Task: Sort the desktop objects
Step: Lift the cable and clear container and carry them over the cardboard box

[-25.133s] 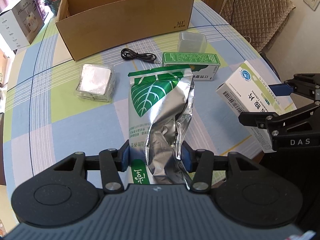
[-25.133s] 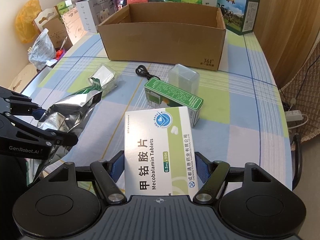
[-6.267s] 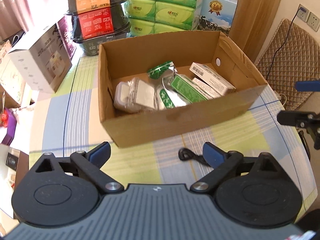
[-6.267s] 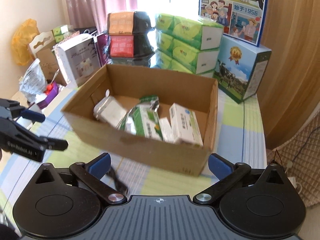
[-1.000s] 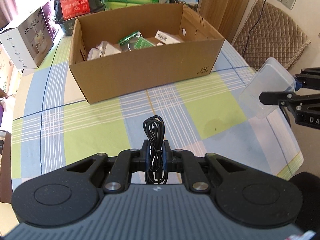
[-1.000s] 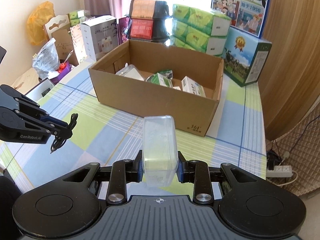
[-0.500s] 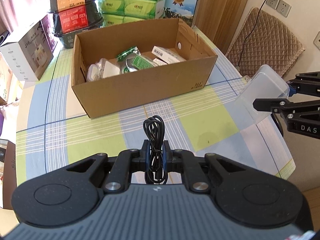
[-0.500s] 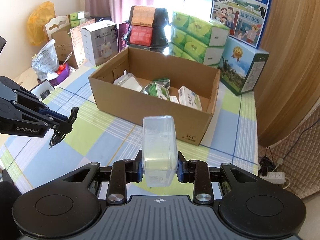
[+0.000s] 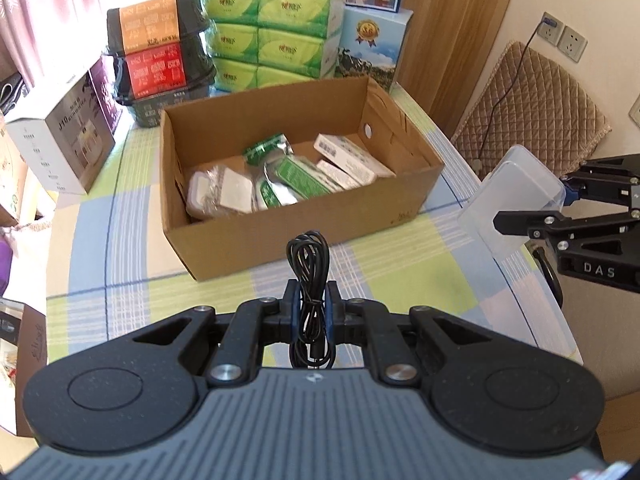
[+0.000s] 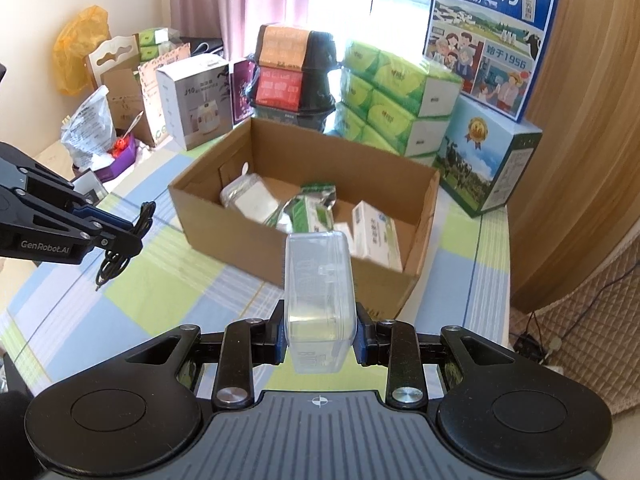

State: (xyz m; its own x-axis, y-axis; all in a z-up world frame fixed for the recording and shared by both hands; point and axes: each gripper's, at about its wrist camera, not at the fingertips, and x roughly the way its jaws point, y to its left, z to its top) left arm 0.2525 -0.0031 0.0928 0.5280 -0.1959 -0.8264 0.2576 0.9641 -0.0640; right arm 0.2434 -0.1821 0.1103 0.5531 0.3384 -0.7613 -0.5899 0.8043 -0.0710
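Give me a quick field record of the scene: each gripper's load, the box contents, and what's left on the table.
left gripper: shut on coiled black cable, held above the table
right gripper: shut on clear plastic container
cardboard box: open, holds foil pouch, medicine boxes, a clear case
checked tablecloth: no loose items visible in front of the box
remaining: both held items not yet in the box

The left hand-held gripper squeezes a coiled black cable above the checked table, near the open brown cardboard box.
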